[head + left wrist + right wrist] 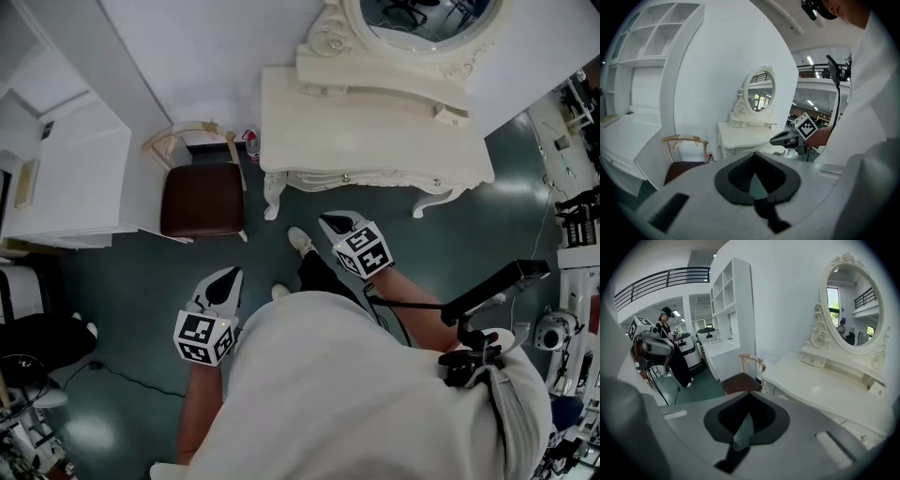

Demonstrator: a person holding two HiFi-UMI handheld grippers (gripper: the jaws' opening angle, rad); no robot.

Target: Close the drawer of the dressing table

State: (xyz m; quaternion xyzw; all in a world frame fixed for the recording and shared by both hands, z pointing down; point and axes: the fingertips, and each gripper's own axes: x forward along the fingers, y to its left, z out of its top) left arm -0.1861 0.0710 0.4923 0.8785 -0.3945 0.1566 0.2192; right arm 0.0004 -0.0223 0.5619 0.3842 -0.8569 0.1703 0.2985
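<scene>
The cream dressing table (375,127) with its oval mirror (427,23) stands against the wall ahead. Its front apron with small knobs (345,176) looks flush, and no drawer sticks out. My right gripper (339,225) hovers shut and empty a little in front of the table's front edge. My left gripper (231,276) hangs shut and empty lower left, over the floor. From the right gripper view the tabletop (820,385) lies just ahead and to the right of the closed tips (749,393). The left gripper view shows the table (740,133) farther off beyond its closed tips (754,153).
A wooden chair with a brown seat (202,199) stands left of the table, beside a small red bottle (249,141). A white desk and shelf unit (66,187) fills the left side. Equipment racks (572,234) line the right. A cable (122,375) lies on the floor.
</scene>
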